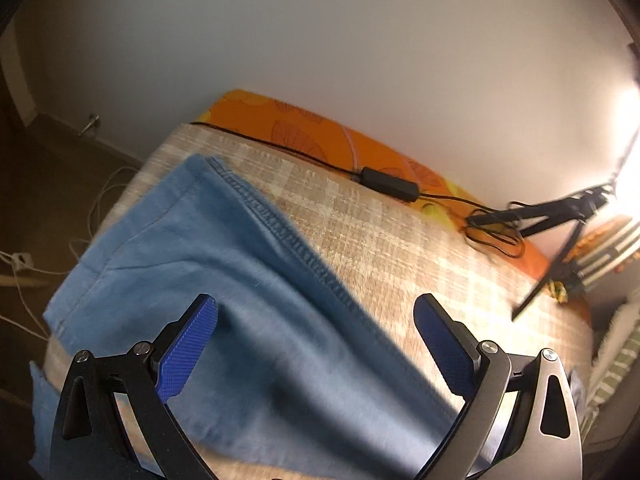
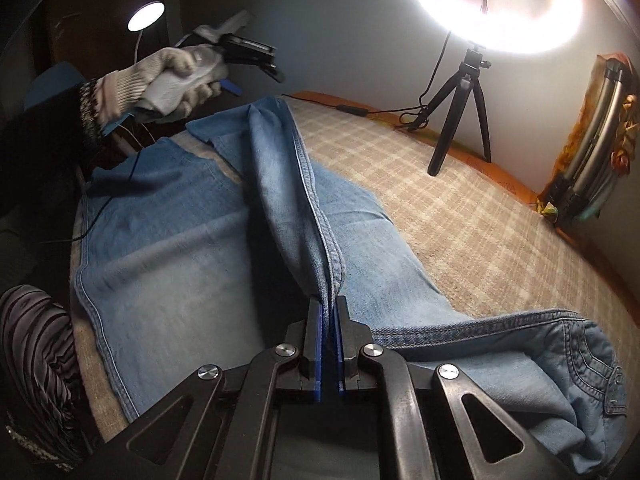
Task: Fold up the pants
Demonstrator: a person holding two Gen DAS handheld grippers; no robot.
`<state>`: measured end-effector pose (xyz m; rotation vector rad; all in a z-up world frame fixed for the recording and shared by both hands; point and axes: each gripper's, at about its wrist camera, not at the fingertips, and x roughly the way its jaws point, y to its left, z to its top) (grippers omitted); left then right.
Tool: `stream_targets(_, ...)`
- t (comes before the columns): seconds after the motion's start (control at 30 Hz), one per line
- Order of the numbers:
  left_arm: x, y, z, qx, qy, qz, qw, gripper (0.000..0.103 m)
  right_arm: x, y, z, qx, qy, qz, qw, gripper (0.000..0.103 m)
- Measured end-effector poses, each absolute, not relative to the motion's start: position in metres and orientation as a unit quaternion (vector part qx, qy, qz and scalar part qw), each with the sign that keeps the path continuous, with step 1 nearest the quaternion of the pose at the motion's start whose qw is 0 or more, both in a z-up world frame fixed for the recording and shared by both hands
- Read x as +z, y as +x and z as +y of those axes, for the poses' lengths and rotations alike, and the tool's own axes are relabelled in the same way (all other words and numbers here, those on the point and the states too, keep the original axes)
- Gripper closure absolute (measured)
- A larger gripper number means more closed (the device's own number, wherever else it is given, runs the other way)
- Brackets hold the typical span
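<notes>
Blue denim pants (image 2: 192,240) lie spread over a beige checked blanket (image 2: 460,216), waistband end at the lower right. My right gripper (image 2: 329,304) is shut on a raised fold of one leg along its stitched seam (image 2: 308,184), and the cloth runs taut away from the jaws. In the left wrist view the same pants (image 1: 224,280) lie flat, and my left gripper (image 1: 316,312) hovers above them, open, nothing between its blue pads (image 1: 192,344). The right wrist view shows the left gripper (image 2: 276,72) at the upper left, in a gloved hand (image 2: 168,76).
A ring light (image 2: 492,4) on a black tripod (image 2: 464,108) stands at the far side of the blanket, its cable and power brick (image 1: 390,184) lying along an orange sheet (image 1: 304,132). A small lamp (image 2: 146,16) glows at the left. Cables trail on the floor (image 1: 24,260).
</notes>
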<state>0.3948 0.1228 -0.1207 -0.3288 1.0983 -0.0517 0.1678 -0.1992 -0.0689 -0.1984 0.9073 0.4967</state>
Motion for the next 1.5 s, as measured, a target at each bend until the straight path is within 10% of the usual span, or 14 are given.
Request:
stream_targets(0.2, -0.149, 0.411, 0.119, 0.019, -0.192, 0.537, 0.821, 0.013, -0.075, 0.168, -0.2, 0.239, -0.098, 0.434, 0.863, 0.1)
stream_targets(0.43, -0.17, 0.41, 0.131, 0.052, -0.192, 0.526, 0.827, 0.089, -0.075, 0.17, -0.202, 0.238, -0.096, 0.432, 0.865, 0.1)
stream_targets(0.57, -0.165, 0.396, 0.154, 0.032, -0.237, 0.501, 0.832, 0.098, -0.073, 0.173, -0.205, 0.225, -0.103, 0.425, 0.871, 0.1)
stream_targets(1.27, -0.088, 0.329, 0.217, -0.006, -0.259, 0.412, 0.874, 0.101, -0.024, 0.196, -0.203, 0.157, -0.132, 0.376, 0.904, 0.1)
stream_targets(1.5, -0.108, 0.355, 0.154, -0.055, -0.232, 0.475, 0.847, 0.05, -0.044, 0.16, -0.181, 0.192, -0.147, 0.401, 0.884, 0.1)
